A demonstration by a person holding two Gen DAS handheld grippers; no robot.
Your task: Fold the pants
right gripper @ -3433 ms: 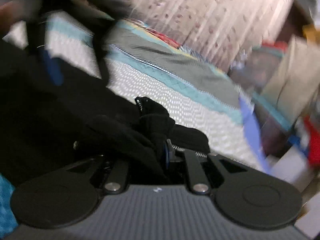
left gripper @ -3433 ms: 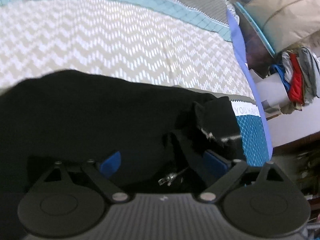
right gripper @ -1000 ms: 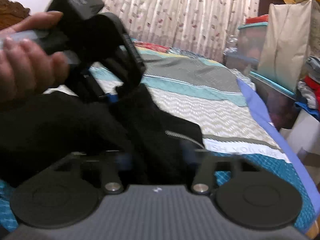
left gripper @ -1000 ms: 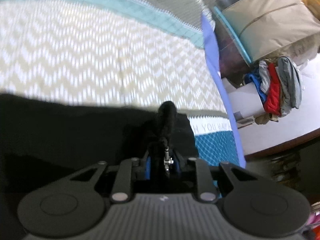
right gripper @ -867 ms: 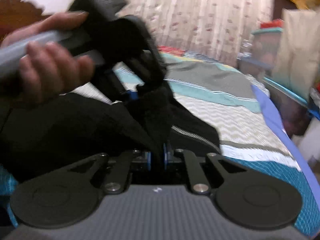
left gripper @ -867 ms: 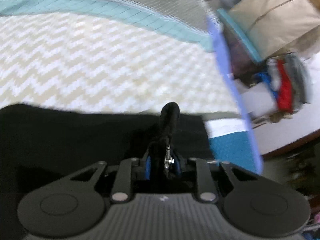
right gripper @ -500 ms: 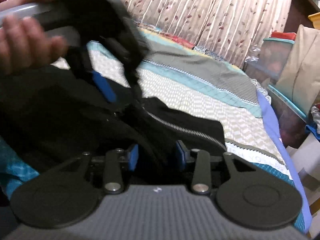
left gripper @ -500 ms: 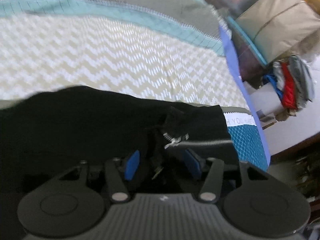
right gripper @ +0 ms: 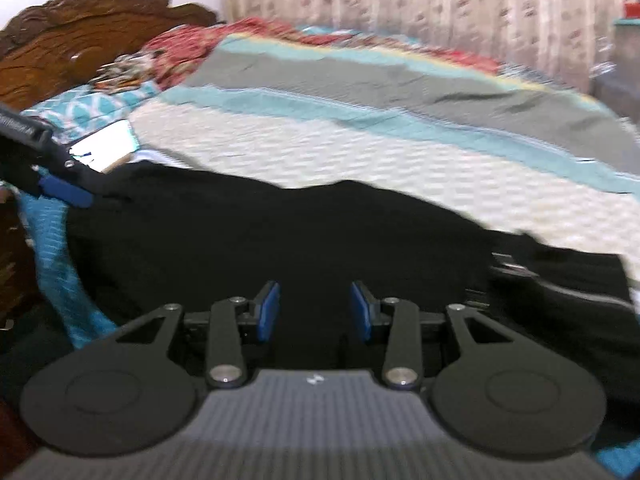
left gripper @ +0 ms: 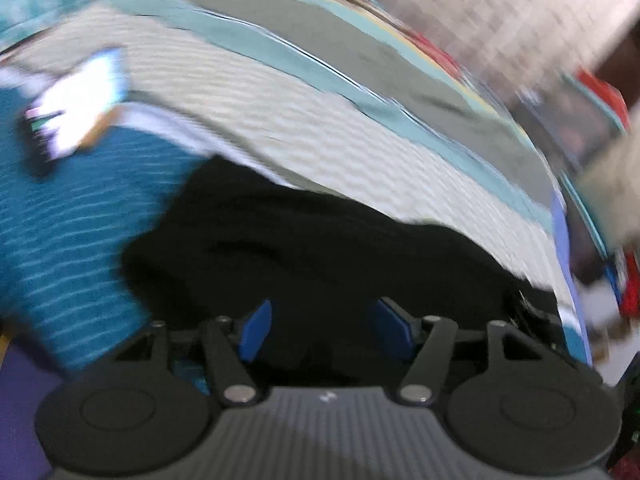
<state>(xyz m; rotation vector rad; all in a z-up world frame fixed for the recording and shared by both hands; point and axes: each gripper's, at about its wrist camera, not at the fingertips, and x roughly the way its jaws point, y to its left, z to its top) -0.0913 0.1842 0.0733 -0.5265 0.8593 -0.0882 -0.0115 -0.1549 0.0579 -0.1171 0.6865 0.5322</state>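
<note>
While tongs (left gripper: pixel 326 330) gape, black pants (right gripper: pixel 280 232) lie rumpled.

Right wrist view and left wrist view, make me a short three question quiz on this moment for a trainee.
1. True or false: the right gripper has its jaws clamped on the black fabric pants.
2. What do the pants lie on?
3. Left gripper jaws: A) open B) shut?

Key:
1. False; they stand apart.
2. The striped teal, grey and cream zigzag bedspread.
3. A
</note>
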